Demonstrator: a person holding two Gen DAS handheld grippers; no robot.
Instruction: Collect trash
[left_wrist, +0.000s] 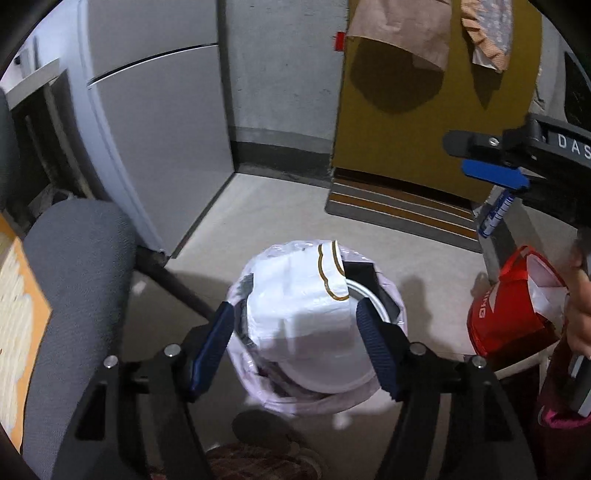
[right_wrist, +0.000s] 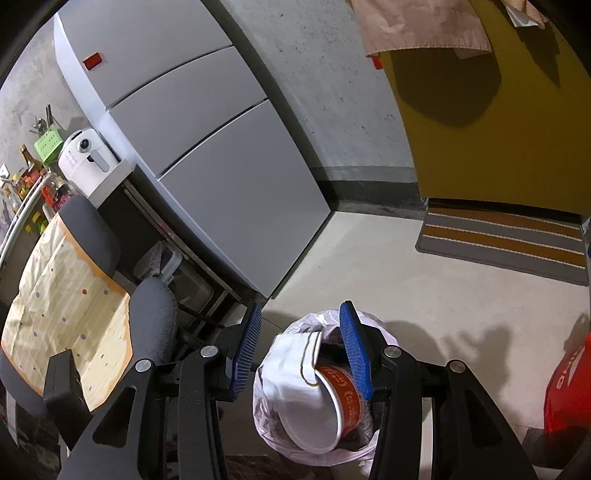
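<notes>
A trash bin lined with a pale plastic bag (left_wrist: 240, 354) stands on the floor. In it a white paper noodle bowl (left_wrist: 295, 332) lies tilted, its gold-edged lid flap (left_wrist: 332, 269) peeled back. My left gripper (left_wrist: 295, 304) hangs open right above the bin, with the bowl lower down between its blue pads and neither pad pressing on it. The right wrist view shows the same bin (right_wrist: 266, 406) and the bowl's red-orange label (right_wrist: 343, 391). My right gripper (right_wrist: 300, 305) is open with nothing in it, and appears at upper right in the left view (left_wrist: 458, 155).
A grey office chair (left_wrist: 74, 258) stands left of the bin, a grey fridge (left_wrist: 159, 147) behind it. A red bag (left_wrist: 509, 306) sits on the right by a person's hand (left_wrist: 580, 306). A striped doormat (left_wrist: 399, 206) lies before a yellow door. A cloth-covered table (right_wrist: 62, 295) is far left.
</notes>
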